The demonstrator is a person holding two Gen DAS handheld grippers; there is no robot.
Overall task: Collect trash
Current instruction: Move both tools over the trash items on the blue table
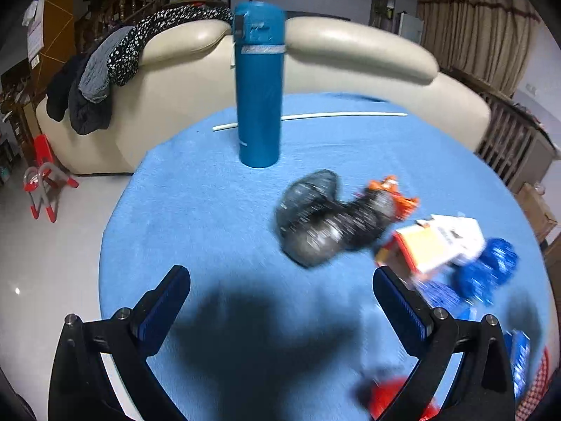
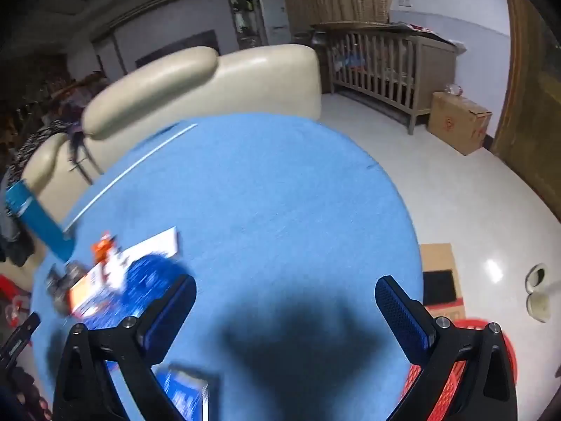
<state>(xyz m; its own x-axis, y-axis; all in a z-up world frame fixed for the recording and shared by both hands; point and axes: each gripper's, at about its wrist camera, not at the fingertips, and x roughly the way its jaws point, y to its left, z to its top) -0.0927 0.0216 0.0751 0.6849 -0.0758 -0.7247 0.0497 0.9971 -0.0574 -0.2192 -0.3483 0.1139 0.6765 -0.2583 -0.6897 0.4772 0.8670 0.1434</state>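
Nearest in, the left gripper (image 1: 280, 277) hangs wide and empty over the blue cloth (image 1: 217, 210), trash at two o'clock: dark crumpled bag (image 1: 312, 221), then white carton (image 1: 441, 242), seemingly awaiting pickup. Right gripper (image 2: 285, 287) also gapes empty, red basket (image 2: 466, 365) at four o'clock, probably the drop-off.

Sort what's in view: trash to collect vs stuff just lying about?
Job:
- crumpled grey-black wrapper
- orange wrapper
- white-and-orange box
- crumpled blue wrapper
- red basket, likely the bin

Lying about:
- blue flask, upright
- white rod
- cardboard box on the floor
- clothes on the sofa
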